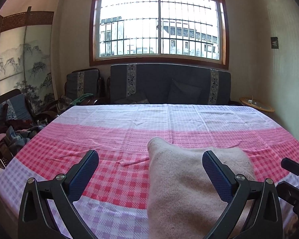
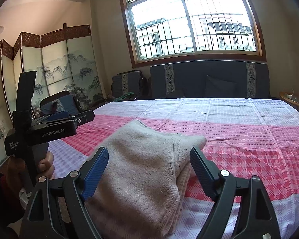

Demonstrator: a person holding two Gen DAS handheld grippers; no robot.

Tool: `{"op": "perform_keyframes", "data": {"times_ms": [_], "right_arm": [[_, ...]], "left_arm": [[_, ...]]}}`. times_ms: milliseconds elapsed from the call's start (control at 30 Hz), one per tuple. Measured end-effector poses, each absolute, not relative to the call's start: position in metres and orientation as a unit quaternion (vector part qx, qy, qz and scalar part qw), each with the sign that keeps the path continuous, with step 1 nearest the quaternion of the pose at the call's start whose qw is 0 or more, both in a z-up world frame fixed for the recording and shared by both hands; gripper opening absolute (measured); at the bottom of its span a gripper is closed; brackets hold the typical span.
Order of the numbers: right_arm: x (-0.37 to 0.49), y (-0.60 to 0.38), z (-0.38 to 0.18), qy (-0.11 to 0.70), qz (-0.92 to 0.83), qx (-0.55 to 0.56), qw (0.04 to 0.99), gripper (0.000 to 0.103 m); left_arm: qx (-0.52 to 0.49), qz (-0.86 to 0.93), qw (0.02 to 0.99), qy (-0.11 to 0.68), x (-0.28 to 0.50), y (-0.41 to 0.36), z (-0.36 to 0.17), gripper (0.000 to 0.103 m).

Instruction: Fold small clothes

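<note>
Blue-padded fingers [image 1: 216,174] of the left tool [image 1: 150,171] stand wide apart nearest the lens, gripping nothing. Between and under them lies a beige knitted sweater [image 1: 181,189], folded into a thick bundle on the checked pink, red and lilac bedsheet [image 1: 113,139]. From the left wrist view the bundle fills the right half of the gap, and the right finger sits over its surface, though whether it touches the wool cannot be told. At the far right edge of that view part of the black right tool body [image 1: 295,177] shows.

From the right wrist view the right tool [image 2: 149,165] is likewise spread, its two fingers [image 2: 95,173] set either side of the sweater [image 2: 145,169]; the left finger lies against the fabric edge, the right one just beside a stacked fold. A ribbed seam runs down the top layer. The left tool [image 2: 55,125] appears at the left, held up off the bed by a hand [image 2: 46,164] on its grip.

Beyond the bed stand a dark sofa [image 1: 169,83] under a barred window [image 1: 159,20], a painted folding screen [image 2: 49,73], an armchair with heaped clothes [image 1: 14,133], and a small round side table [image 1: 257,103].
</note>
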State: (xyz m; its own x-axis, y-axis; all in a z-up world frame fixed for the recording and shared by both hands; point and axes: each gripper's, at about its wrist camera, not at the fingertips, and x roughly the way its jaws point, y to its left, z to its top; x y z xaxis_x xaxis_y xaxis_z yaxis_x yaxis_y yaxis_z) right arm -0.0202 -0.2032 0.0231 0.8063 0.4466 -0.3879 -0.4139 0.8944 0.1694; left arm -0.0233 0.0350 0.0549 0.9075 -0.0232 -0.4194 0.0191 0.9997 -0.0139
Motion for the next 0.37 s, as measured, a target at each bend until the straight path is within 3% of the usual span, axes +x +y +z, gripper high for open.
{"op": "perform_keyframes", "data": {"times_ms": [367], "right_arm": [[-0.0213,-0.2024,0.0201,0.221,0.220,0.038,0.949,0.086]], "left_arm": [[0.000,0.017,0.977,0.211,-0.0225,0.0329,0.0461,0.103]]}}
